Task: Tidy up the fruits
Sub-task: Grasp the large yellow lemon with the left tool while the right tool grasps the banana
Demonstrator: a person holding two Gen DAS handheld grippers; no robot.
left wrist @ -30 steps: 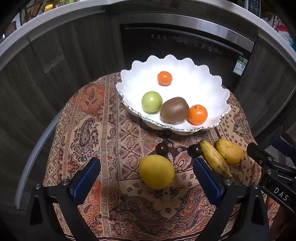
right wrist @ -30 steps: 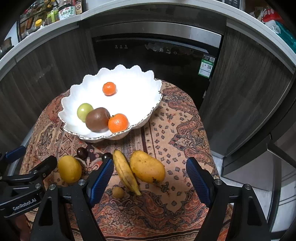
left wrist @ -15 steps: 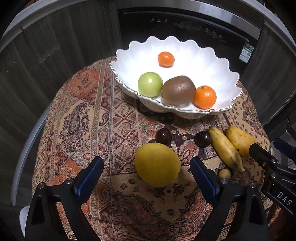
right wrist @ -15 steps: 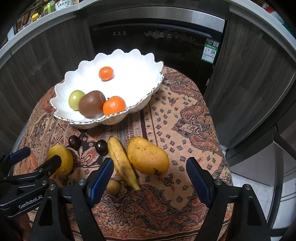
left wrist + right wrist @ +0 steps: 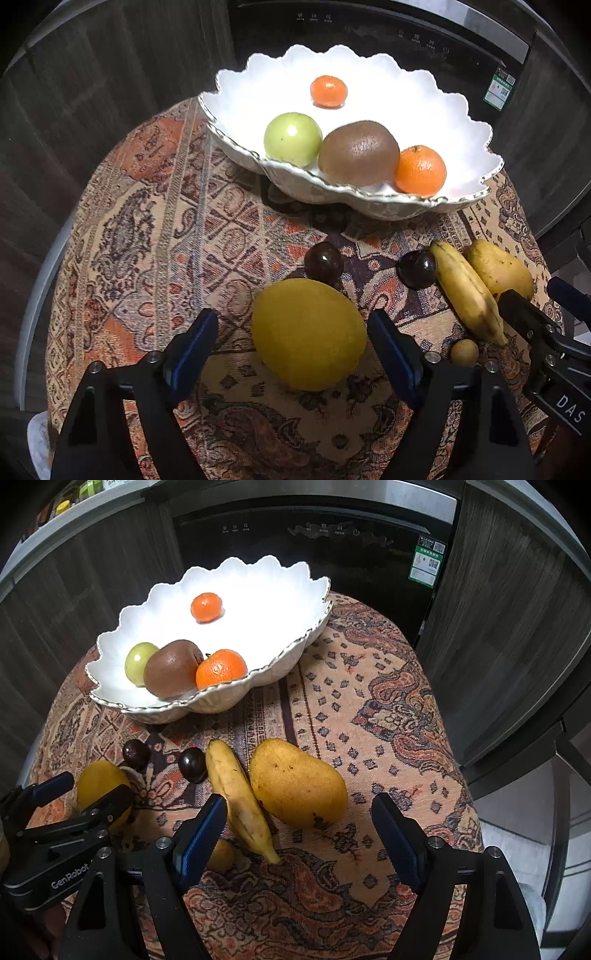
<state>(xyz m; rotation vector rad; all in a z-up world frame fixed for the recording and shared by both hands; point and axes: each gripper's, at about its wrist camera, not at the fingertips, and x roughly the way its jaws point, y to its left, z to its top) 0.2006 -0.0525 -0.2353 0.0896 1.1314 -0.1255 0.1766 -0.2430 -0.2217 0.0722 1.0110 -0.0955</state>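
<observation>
The left claw (image 5: 291, 343) stood wide apart with the lemon (image 5: 308, 334) directly between its blue pads (image 5: 192, 347), neither pad touching the fruit as far as the view showed, so it looked set to close on it. The lemon lay on the patterned cloth of the bench (image 5: 147, 221), its long axis running roughly across the gap, from pad to pad, which would mean a grip near the ends rather than the waist. Ahead of that claw sat the white bowl (image 5: 240, 85), already holding a green fruit (image 5: 292, 139), a kiwi (image 5: 359, 153) and two oranges (image 5: 420, 170). The right claw (image 5: 299, 834) was also apart and held nothing; the mango (image 5: 297, 782) lay just ahead between its pads, and the banana (image 5: 238, 797) lay against the mango's left side, beside the left pad, its long axis pointing away from the claw. Two dark plums (image 5: 192, 764) lay beyond, nearer the bowl.
</observation>
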